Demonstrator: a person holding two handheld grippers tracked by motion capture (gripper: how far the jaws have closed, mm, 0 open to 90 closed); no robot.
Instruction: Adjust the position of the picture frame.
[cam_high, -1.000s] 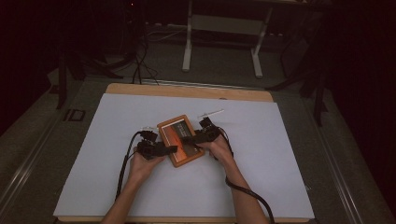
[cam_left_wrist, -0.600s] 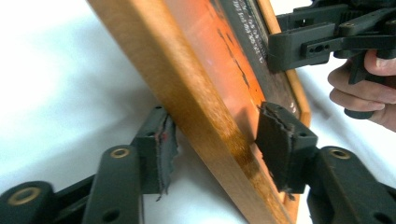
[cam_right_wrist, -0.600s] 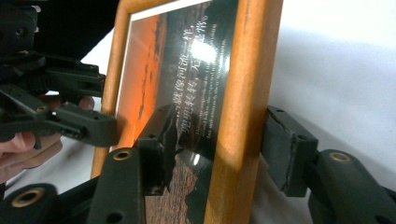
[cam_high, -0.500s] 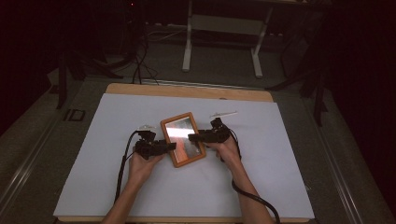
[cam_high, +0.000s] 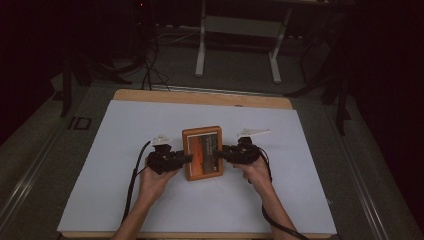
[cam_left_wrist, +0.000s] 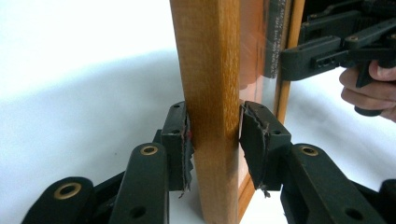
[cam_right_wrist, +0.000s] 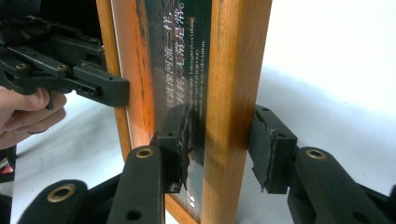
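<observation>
A wooden picture frame (cam_high: 202, 152) with an orange print under glass is held between both grippers over the white mat. My left gripper (cam_high: 186, 159) is shut on its left edge and my right gripper (cam_high: 218, 153) on its right edge. In the left gripper view the pads clamp the frame's wooden rail (cam_left_wrist: 212, 93) at the left gripper (cam_left_wrist: 212, 140), with the right gripper (cam_left_wrist: 322, 51) beyond. In the right gripper view the frame (cam_right_wrist: 233, 70) stands between the jaws of the right gripper (cam_right_wrist: 219, 140), one pad on the glass. The left gripper (cam_right_wrist: 93, 86) grips the far rail.
The white mat (cam_high: 125, 200) covers a wooden table (cam_high: 200, 97). Small white tags sit by each hand, one at the left (cam_high: 161, 140) and one at the right (cam_high: 252, 133). Metal stand legs (cam_high: 201, 45) and cables lie on the dark floor beyond.
The frame has turned from askew to square with the table and now stands more upright between the grippers. Both hands shifted slightly toward the person.
</observation>
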